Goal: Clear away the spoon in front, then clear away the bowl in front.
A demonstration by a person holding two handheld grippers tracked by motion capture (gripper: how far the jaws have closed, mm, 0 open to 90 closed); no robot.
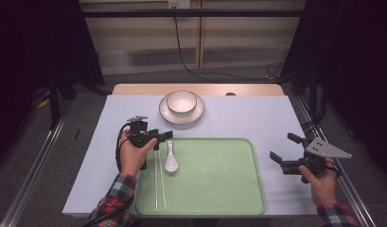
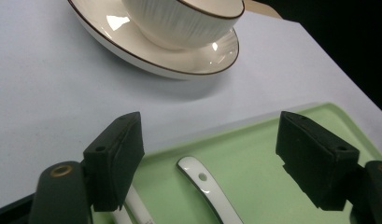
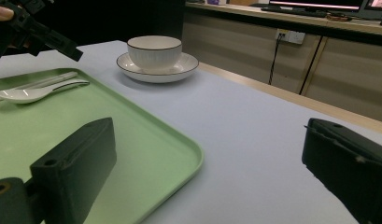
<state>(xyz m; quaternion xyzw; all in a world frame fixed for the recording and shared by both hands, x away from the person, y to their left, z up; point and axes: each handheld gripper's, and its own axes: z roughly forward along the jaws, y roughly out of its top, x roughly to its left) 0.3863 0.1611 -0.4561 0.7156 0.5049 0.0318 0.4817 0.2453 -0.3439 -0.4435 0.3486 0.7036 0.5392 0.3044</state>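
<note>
Spoon lies on the tray beneath released left fingers; right fingers spread wide, grasping nothing.

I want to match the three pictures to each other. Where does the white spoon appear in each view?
High view: the white spoon lies at the left end of the green tray, just right of the chopsticks.
Left gripper view: its handle shows low in the middle, between the open jaws.
Right gripper view: it lies far left, on the tray.
Shared landmark: the bowl on its saucer.
</note>
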